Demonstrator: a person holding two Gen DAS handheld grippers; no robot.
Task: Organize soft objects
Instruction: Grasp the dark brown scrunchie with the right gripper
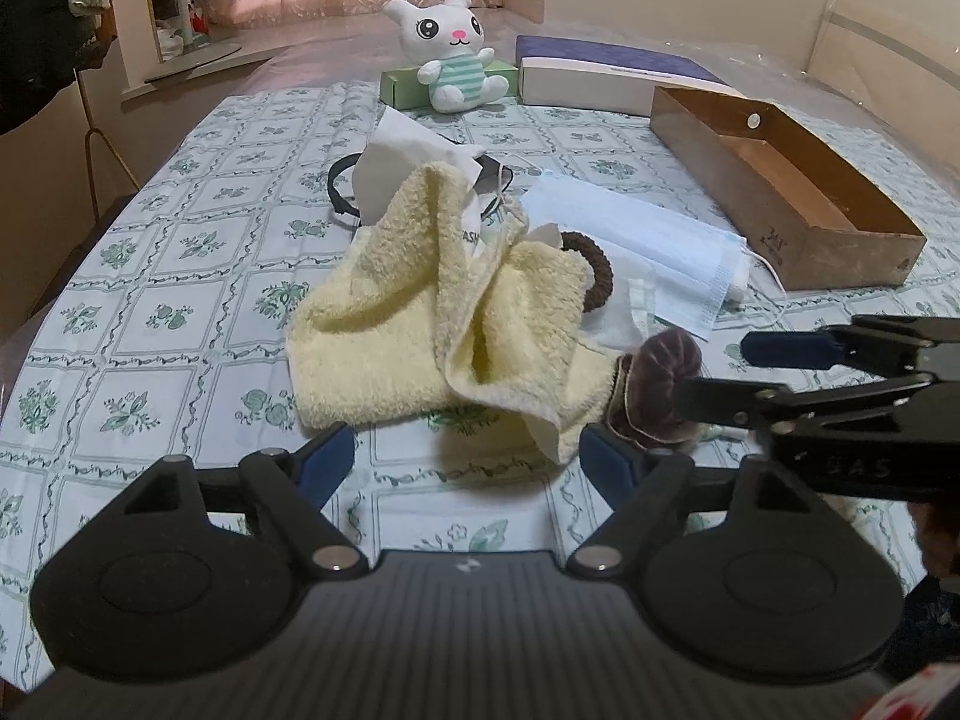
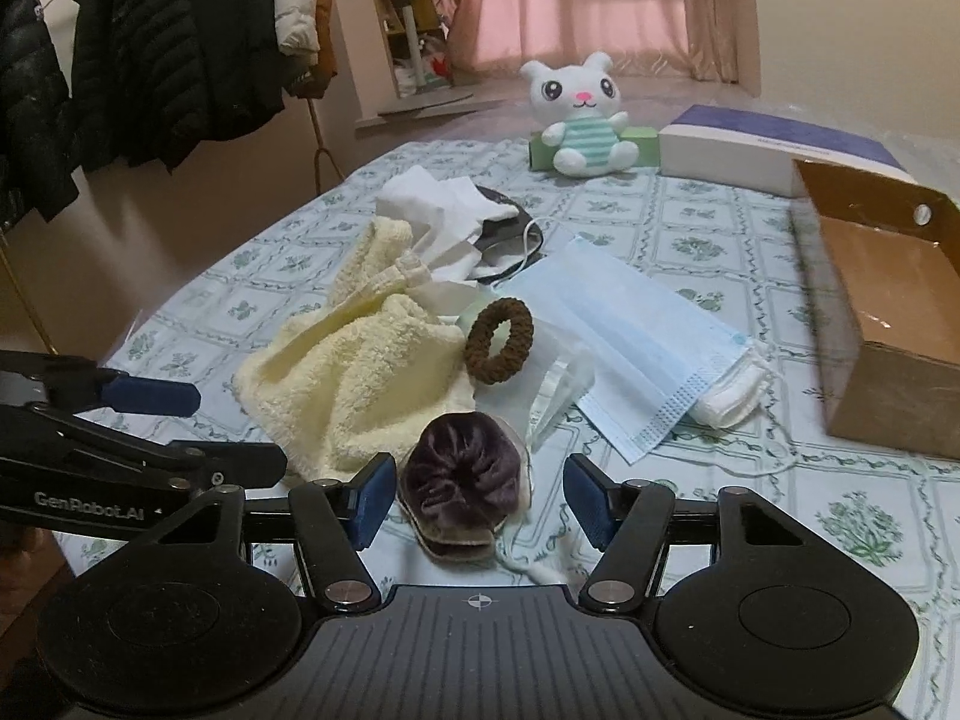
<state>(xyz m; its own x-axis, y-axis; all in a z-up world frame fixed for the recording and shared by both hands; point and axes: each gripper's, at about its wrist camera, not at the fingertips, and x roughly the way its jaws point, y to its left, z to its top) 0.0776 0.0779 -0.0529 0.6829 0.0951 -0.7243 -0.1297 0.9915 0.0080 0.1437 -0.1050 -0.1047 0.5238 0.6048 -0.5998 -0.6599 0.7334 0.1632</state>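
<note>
A crumpled pale yellow towel (image 1: pixel 432 324) (image 2: pixel 342 378) lies mid-table. A brown hair tie (image 1: pixel 594 276) (image 2: pixel 499 341) rests on its far edge. A dark purple velvet scrunchie (image 1: pixel 660 384) (image 2: pixel 462 480) lies at its right corner. A blue face mask (image 1: pixel 666 252) (image 2: pixel 636 342) and white cloths (image 1: pixel 408 162) (image 2: pixel 444 210) lie behind. My left gripper (image 1: pixel 468 456) is open just in front of the towel. My right gripper (image 2: pixel 480 495) is open with the scrunchie between its fingers. It shows in the left wrist view (image 1: pixel 714 378) too.
An open cardboard box (image 1: pixel 786 192) (image 2: pixel 888 306) stands at the right. A white plush bunny (image 1: pixel 453 48) (image 2: pixel 582 114), a green box (image 1: pixel 408 84) and a white-and-purple box (image 1: pixel 606 75) (image 2: pixel 774 144) stand at the back. Jackets (image 2: pixel 150 48) hang at the left.
</note>
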